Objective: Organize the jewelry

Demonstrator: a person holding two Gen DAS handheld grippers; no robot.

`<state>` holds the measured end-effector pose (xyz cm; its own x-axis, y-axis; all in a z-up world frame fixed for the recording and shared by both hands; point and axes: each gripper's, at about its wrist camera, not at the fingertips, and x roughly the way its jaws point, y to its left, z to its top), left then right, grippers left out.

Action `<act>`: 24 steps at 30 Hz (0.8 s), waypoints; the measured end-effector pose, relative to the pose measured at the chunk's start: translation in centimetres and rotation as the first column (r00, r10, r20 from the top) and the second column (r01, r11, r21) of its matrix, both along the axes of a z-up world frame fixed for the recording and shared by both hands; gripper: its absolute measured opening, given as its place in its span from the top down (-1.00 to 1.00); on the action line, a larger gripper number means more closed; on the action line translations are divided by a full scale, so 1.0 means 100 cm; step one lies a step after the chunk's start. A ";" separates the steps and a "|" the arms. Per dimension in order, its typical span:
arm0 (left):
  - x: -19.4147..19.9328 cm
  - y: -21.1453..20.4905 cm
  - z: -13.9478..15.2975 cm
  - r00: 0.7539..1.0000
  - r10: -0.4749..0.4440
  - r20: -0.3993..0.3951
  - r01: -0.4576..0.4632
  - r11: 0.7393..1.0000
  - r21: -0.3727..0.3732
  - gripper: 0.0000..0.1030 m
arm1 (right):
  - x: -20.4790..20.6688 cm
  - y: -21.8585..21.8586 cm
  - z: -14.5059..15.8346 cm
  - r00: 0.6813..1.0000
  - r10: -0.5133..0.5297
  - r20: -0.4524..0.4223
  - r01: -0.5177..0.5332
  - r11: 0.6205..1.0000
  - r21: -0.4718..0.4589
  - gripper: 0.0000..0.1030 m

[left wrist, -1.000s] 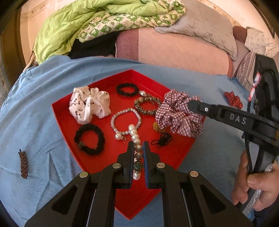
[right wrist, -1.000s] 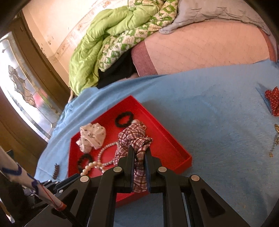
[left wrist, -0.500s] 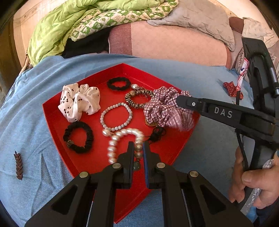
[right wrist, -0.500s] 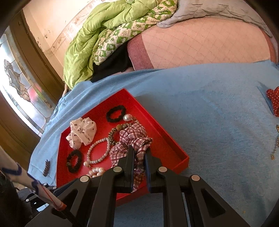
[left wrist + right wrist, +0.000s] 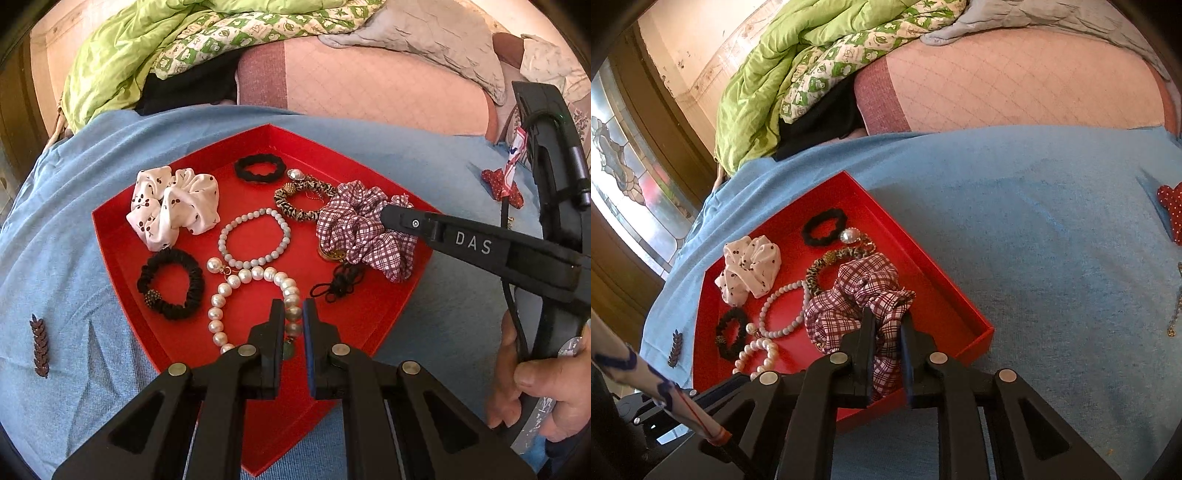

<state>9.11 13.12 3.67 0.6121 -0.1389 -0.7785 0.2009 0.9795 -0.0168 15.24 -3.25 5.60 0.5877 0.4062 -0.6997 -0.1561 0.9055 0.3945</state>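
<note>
A red tray (image 5: 122,236) lies on the blue cloth and holds scrunchies and bracelets. My left gripper (image 5: 294,314) is shut on one end of a large pearl bracelet (image 5: 221,295), whose beads lie curved on the tray floor. My right gripper (image 5: 888,321) is shut on a maroon plaid scrunchie (image 5: 857,295) at the tray's right side; it also shows in the left wrist view (image 5: 354,225). In the tray are also a white cherry-print scrunchie (image 5: 170,206), two black hair ties (image 5: 170,284), a pale bead bracelet (image 5: 255,238) and a leopard-pattern bracelet (image 5: 299,201).
A brown leaf-shaped clip (image 5: 40,345) lies on the cloth left of the tray. A red dotted bow (image 5: 502,184) and a thin gold chain (image 5: 1174,317) lie to the right. Green and grey bedding (image 5: 207,33) is piled behind.
The pearl bracelet, hanging straight from my left gripper a second ago, now lies curved on the tray. Both grippers have sunk lower, the plaid scrunchie resting in the tray.
</note>
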 end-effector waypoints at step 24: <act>-0.054 0.023 0.069 0.920 0.239 0.310 -0.245 0.969 -0.019 -0.62 | -0.068 -0.007 0.078 0.978 -0.018 0.208 0.055 0.983 -0.174 -0.68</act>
